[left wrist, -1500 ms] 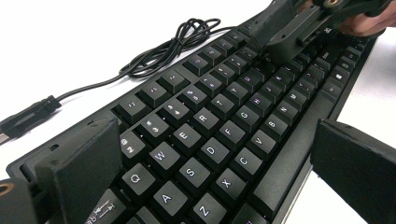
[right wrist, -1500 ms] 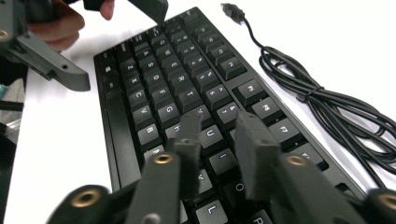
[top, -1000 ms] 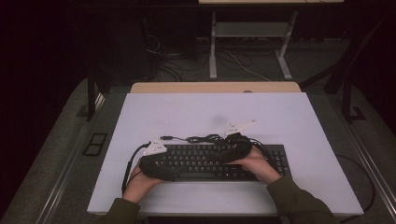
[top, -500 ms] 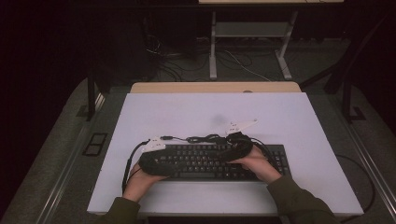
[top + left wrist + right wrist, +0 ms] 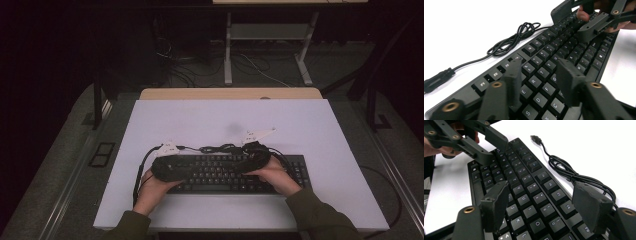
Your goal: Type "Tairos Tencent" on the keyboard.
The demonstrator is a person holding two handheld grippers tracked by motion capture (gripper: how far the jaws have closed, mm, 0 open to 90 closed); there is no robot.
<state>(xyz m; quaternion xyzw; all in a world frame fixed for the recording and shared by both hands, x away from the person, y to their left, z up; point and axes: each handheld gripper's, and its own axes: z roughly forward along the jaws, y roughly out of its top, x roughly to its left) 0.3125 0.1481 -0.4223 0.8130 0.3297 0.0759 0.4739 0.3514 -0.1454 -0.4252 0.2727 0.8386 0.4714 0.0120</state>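
A black keyboard (image 5: 227,175) lies across the near half of the white table (image 5: 225,120). Its black cable (image 5: 218,148) sits coiled just behind it, ending in a USB plug (image 5: 439,78). My left gripper (image 5: 192,170) hovers low over the keyboard's left half, jaws open above the letter keys (image 5: 541,75), holding nothing. My right gripper (image 5: 241,164) hangs over the middle-right keys, jaws spread wide (image 5: 541,200) and empty. Each gripper faces the other: the right gripper (image 5: 596,22) appears far up the keyboard, and the left gripper (image 5: 486,145) appears at the keyboard's far end. The cable (image 5: 574,175) runs beside the right jaw.
Bare white tabletop stretches behind the keyboard and on both sides of it. A wooden strip (image 5: 230,93) borders the far edge. Beyond it, on the dark floor, are desk legs (image 5: 227,50) and loose cables (image 5: 180,60). The person's sleeves (image 5: 320,220) come in at the near edge.
The left gripper has edged slightly forward and rightward over the keyboard. The right gripper has barely moved. The keyboard and cable lie where they were.
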